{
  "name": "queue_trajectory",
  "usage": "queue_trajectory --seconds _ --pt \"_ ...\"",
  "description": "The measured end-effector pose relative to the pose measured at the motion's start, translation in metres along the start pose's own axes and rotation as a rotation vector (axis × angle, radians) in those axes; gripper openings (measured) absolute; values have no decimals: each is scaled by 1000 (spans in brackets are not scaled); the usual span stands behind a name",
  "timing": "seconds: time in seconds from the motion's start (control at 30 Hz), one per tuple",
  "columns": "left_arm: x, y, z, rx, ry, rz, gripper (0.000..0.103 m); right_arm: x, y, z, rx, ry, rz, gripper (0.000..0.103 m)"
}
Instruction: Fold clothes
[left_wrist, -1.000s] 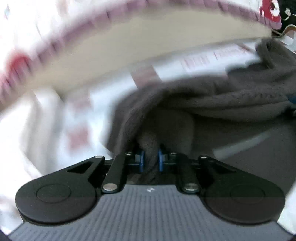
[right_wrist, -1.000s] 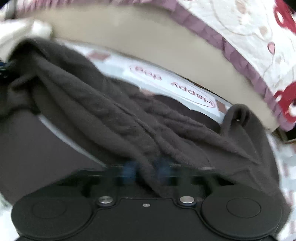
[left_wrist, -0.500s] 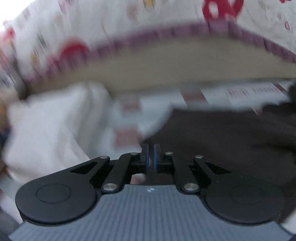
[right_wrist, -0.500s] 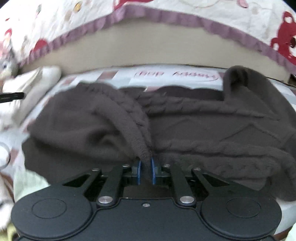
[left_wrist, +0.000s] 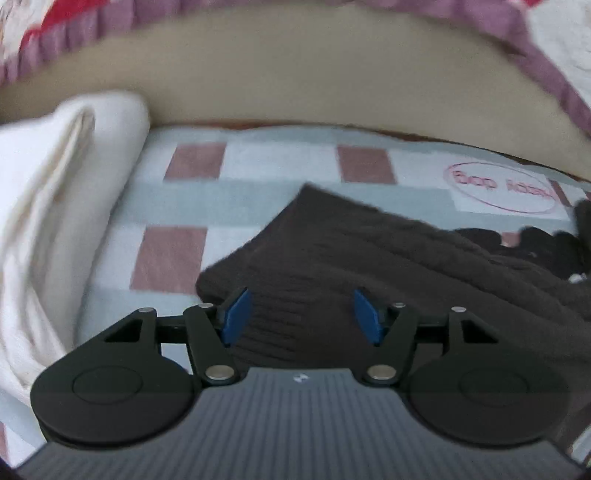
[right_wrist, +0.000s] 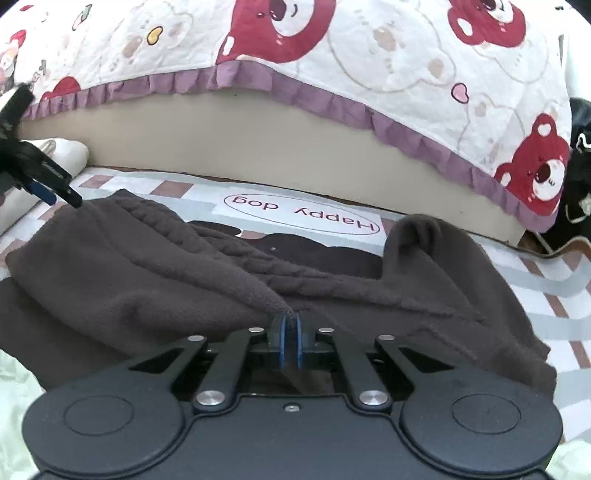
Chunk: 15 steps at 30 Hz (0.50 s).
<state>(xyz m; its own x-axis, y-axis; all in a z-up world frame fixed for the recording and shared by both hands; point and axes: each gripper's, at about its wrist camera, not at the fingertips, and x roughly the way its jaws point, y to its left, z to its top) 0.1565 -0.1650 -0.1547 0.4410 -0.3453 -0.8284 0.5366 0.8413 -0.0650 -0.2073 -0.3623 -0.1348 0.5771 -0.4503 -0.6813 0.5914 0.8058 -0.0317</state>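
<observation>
Sweater: a dark brown knit sweater (right_wrist: 229, 280) lies rumpled on a checked mat (left_wrist: 177, 206) printed "Happy dog", beside a bear-print quilt (right_wrist: 406, 74).
Hidden: the sweater's near part is cut off behind the tool bodies; the left view is blurred, and the white bundle (left_wrist: 55, 206) at its left may be folded cloth.
Left gripper (left_wrist: 301, 312): fingers spread wide, empty, just over a sweater corner.
Right gripper (right_wrist: 291, 341): fingers pinched tight on a sweater fold.
</observation>
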Motion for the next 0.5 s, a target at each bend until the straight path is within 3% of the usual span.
queue_trajectory --seconds 0.17,0.27,0.33,0.4,0.47,0.5 --pt "-9 22 -17 39 -61 -5 62 -9 -3 6 -39 -37 -75 3" --pt "-12 30 -15 15 -58 -74 62 -5 -16 -3 43 1 -6 4" --pt "-5 35 -11 -37 -31 -161 64 -5 -17 -6 80 9 42 12" --pt "7 35 -10 -79 -1 -212 77 -6 -12 -7 84 7 75 12" --pt "20 28 -11 -77 16 -139 82 -5 -4 -6 72 4 93 36" --pt "27 24 -11 -59 23 -101 85 -4 0 -5 65 -6 85 58"
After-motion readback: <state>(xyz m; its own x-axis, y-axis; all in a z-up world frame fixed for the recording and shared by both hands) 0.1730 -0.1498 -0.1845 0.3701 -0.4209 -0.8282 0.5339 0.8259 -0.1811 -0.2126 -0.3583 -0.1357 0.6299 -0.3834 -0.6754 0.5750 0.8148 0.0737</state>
